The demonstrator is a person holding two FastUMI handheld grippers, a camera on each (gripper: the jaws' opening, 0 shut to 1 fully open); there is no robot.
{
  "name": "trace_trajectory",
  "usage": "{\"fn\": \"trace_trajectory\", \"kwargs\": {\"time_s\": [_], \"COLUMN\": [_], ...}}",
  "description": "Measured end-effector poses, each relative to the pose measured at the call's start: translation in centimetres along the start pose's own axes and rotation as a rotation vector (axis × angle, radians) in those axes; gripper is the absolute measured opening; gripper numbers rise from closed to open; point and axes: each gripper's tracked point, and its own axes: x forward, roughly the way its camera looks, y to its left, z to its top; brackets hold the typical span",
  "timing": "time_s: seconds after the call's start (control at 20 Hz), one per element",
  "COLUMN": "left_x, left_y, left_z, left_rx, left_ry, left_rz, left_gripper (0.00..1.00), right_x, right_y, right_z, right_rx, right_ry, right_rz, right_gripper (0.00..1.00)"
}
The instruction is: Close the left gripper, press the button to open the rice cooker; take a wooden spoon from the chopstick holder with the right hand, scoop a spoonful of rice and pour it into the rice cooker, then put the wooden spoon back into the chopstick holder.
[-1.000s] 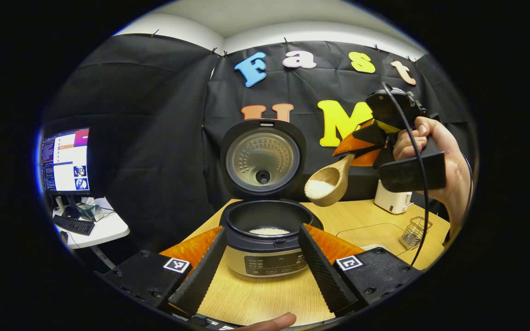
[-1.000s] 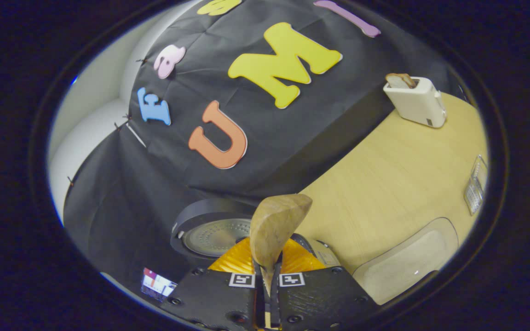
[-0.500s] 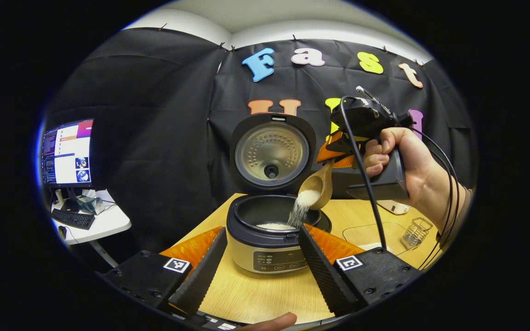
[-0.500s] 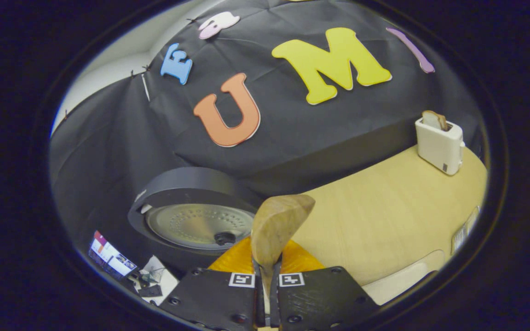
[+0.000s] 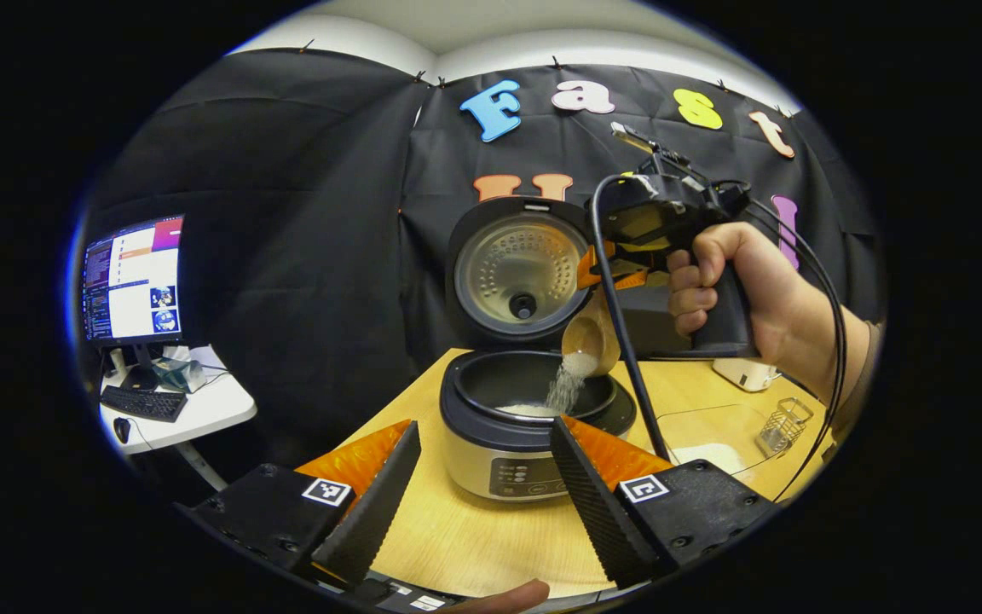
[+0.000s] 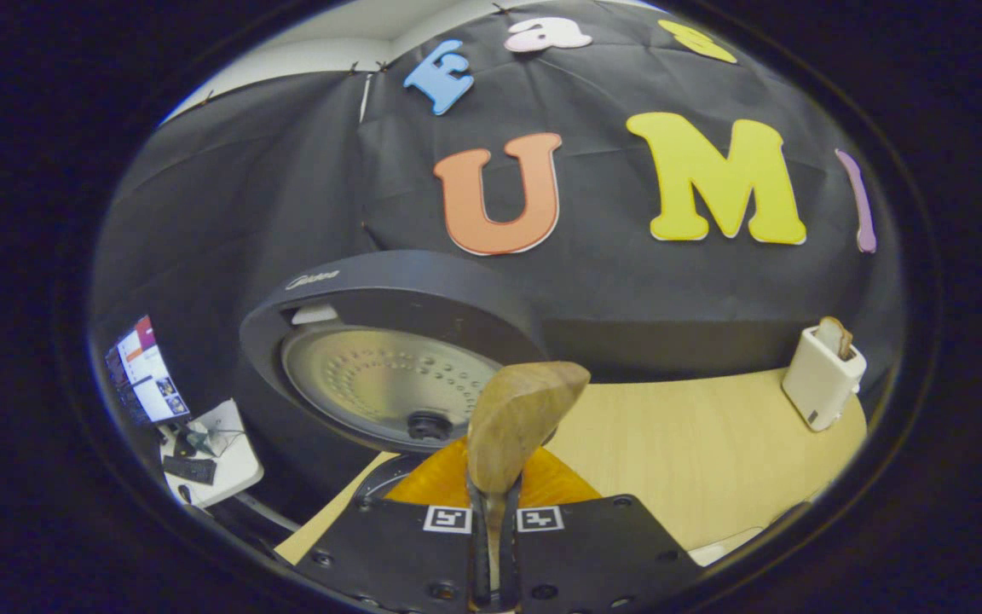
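Rice (image 5: 565, 388) is streaming off my tilted wooden spoon (image 5: 591, 341) into the open rice cooker (image 5: 525, 426), which stands toward the table's (image 5: 474, 537) back edge. My right gripper (image 6: 495, 520) pinches the spoon's handle between pressed-together fingers; my left gripper (image 5: 478, 486) hangs with jaws spread, holding nothing. The spoon hangs over the pot's right rim, so if I drift further right, grains may spill onto the table.

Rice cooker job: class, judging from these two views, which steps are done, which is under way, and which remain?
Done: rice cooker lid stands open; right gripper grips the wooden spoon. Under way: rice streams from the spoon into the pot. Left: return the spoon to the chopstick holder. The left gripper is open.
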Motion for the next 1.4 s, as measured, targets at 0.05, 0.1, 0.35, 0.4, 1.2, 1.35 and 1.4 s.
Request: {"fn": "trace_trajectory", "kwargs": {"time_s": [0.05, 0.1, 0.35, 0.4, 1.2, 1.35, 1.4], "left_x": [-0.1, -0.1, 0.4, 0.4, 1.2, 0.9, 0.9], "left_y": [0.4, 0.9, 2.2, 2.6, 1.4, 0.0, -0.6], "left_z": [0.0, -0.1, -0.9, -1.0, -1.0, -0.1, 0.1], "left_rx": [0.005, 0.007, 0.015, 0.028, 0.022, 0.028, 0.029], "left_ry": [0.001, 0.002, 0.034, 0.039, 0.030, 0.004, -0.005], "left_rz": [0.017, 0.027, 0.074, 0.089, 0.085, 0.063, 0.050], "left_gripper": [0.98, 0.98, 0.96, 0.96, 0.96, 0.97, 0.97], "right_x": [-0.2, -0.3, -1.7, -1.7, -7.3, -9.5, -10.2], "right_y": [0.3, 0.5, 0.5, 0.8, -0.3, -3.2, -4.2], "right_z": [0.2, 0.7, 1.2, 1.4, 3.0, 3.6, 3.9], "right_rx": [-0.036, -0.081, -0.284, -0.327, -0.446, -0.412, -0.403], "right_ry": [-0.011, -0.025, -0.104, -0.119, -0.265, -0.284, -0.291], "right_rz": [0.000, -0.007, -0.060, -0.069, -0.091, -0.120, -0.126], "right_gripper": [0.04, 0.02, 0.05, 0.05, 0.06, 0.06, 0.06]}}
